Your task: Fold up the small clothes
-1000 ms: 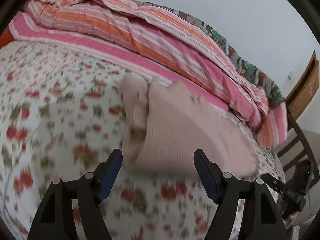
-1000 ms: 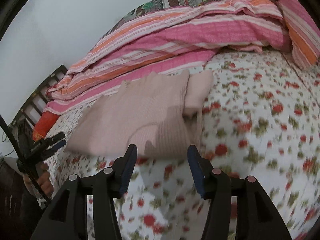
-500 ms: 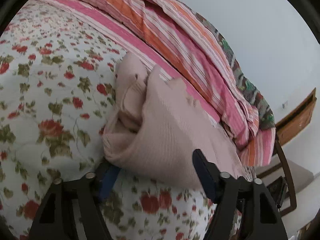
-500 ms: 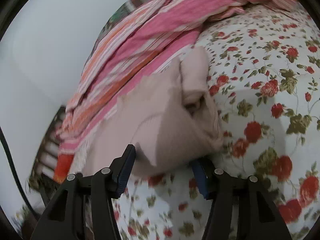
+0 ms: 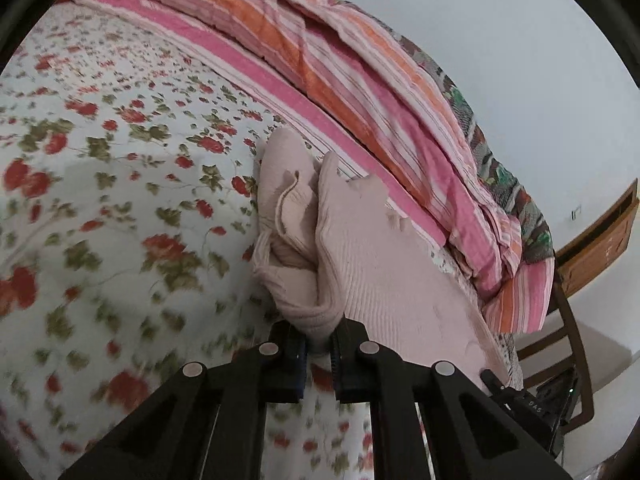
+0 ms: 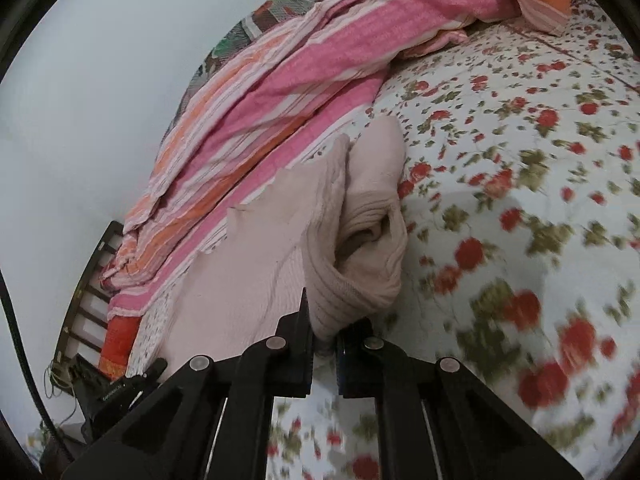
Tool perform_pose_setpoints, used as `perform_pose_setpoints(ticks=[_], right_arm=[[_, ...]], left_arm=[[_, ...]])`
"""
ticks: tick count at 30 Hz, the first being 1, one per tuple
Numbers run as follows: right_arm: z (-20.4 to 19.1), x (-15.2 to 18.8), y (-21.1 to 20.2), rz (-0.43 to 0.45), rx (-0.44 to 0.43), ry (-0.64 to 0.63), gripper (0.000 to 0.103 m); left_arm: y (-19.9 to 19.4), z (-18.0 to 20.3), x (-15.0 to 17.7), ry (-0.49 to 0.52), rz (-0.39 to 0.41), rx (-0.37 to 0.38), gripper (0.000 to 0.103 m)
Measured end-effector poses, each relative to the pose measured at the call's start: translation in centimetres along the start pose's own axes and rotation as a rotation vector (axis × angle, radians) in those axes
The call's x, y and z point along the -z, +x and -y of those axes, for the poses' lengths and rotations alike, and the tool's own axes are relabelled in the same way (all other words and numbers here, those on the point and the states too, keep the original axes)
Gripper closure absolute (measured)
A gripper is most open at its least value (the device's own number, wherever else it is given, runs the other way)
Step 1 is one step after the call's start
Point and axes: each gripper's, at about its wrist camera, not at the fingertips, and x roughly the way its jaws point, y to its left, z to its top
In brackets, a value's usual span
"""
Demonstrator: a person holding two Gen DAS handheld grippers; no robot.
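Pinching the pink knit garment (image 5: 384,280) on the floral bed (image 5: 120,184) at both near corners, left claw (image 5: 320,354) and right claw (image 6: 325,346) just clamped on its hem, presumably to fold it toward the striped blanket (image 5: 360,92).

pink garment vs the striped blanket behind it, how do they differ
The pink garment is plain pale pink and ribbed; the striped blanket has pink, orange and white stripes. The garment is smaller, pinched at a corner by the left gripper; the blanket lies bunched, ungripped. Both rest on the floral bedspread.
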Motion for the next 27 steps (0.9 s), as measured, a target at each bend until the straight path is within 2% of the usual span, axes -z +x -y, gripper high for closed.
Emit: perform_pose_setpoints(ticks=[6,9,11,13,15,16,17,19,23,27], right_arm=[[0.8,3.6,-3.8,-0.018,-0.022,-0.009,0.095],[0.5,5.1,-4.6,-0.037,0.013,-0.074,0.094],[0.3,5.3,-4.6,-0.057,0.057,-0.124,0.082],[0.3,4.8,-5.3,-0.027,0.082,-0.157,0.076],[0.2,4.2,-6.1,0.034,0.122,-0.186,0.067],[0.0,3.8,-6.5,0.072,0.154,-0.202,0.064],[-0.2,3.4,-6.7,0.096,0.174,-0.216,0.064],[-1.1,2.4,-6.7,0.129,0.187,-0.254,0.064],[-3.8,0.8,-5.2,0.195,0.217,-0.35,0.064],[-6.6,-0.6,-0.8,0.131,0.227,-0.421,0.064]], left_arm=[[-3.5,0.1,3.1,0.091,0.008,-0.017,0.093],[-3.7,-0.2,4.1,0.13,-0.01,-0.04,0.092],[-3.6,-0.4,4.2,0.148,-0.024,-0.068,0.083],[-4.1,-0.7,4.1,0.153,-0.009,-0.1,0.07],[-5.4,-1.1,3.9,0.156,0.054,-0.147,0.061],[-6.0,-1.3,3.7,0.154,0.087,-0.167,0.054],[-6.7,-1.2,3.4,0.155,0.12,-0.173,0.053],[-7.0,-0.4,2.8,0.187,0.139,-0.158,0.053],[-5.2,3.3,1.0,0.295,0.139,-0.143,0.053],[-1.8,8.0,-0.1,0.433,0.117,-0.077,0.053]])
